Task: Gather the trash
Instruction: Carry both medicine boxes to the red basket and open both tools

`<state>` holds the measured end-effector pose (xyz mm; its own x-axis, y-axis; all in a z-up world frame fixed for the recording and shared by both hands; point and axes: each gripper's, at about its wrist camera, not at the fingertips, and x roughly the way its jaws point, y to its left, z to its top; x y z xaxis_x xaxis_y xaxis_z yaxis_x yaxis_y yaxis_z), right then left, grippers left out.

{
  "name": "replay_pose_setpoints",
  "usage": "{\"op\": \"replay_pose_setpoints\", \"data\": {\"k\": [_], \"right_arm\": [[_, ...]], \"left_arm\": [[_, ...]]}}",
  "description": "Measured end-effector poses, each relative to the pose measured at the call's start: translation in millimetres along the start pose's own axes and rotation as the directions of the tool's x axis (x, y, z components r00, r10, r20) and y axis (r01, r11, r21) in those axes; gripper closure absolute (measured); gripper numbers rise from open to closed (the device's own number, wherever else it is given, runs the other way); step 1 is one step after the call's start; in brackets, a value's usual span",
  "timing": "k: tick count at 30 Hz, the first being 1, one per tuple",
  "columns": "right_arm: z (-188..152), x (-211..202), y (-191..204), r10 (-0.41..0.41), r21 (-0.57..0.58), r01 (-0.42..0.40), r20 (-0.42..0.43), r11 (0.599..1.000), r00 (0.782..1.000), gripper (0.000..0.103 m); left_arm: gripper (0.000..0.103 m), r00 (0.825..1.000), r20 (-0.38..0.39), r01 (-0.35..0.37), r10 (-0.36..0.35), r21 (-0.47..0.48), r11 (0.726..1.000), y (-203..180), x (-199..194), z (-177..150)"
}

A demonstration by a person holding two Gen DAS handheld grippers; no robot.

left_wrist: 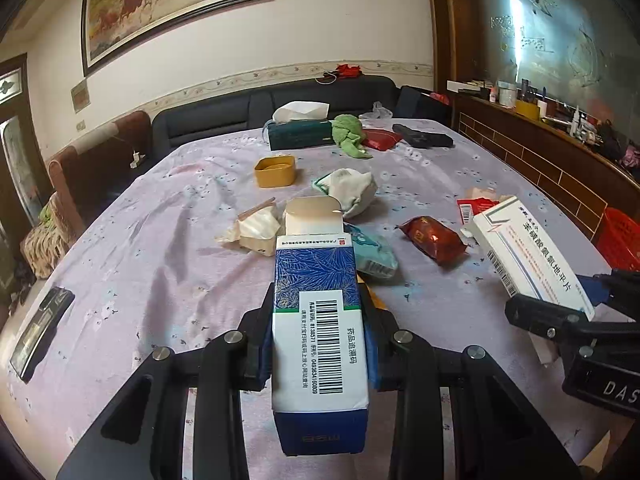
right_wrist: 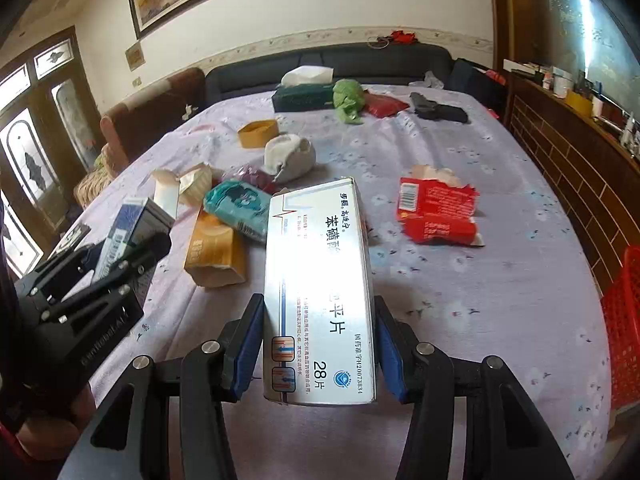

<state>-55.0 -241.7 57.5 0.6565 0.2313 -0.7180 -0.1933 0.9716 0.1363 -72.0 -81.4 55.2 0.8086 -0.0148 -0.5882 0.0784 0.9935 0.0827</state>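
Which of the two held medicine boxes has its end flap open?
The blue-and-white cardboard box; its far flap stands up. The white-and-silver box looks closed.

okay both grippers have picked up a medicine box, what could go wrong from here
1. The blue box has its top flap open, so anything left inside might spill if it tips.
2. The right gripper holds the white box only near its bottom end, and its right pad seems barely touching, so it could slip.
3. The red basket sits off the table's edge; a drop could miss.

Two medicine boxes (left_wrist: 316, 300) (right_wrist: 320, 292), one tissue box (left_wrist: 300, 134), one yellow tub (left_wrist: 276, 171).
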Motion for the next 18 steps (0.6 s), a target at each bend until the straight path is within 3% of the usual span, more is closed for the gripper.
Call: {"op": "replay_pose_setpoints", "data": {"k": [18], "right_arm": [[-2.8,-4.5,-8.1,0.000,0.019,0.000,0.003,1.000,1.000,0.047]], "left_arm": [[0.070,1.000,0.017,-0.021,0.021,0.019,1.000,-3.7,-4.8,-1.1]]}}
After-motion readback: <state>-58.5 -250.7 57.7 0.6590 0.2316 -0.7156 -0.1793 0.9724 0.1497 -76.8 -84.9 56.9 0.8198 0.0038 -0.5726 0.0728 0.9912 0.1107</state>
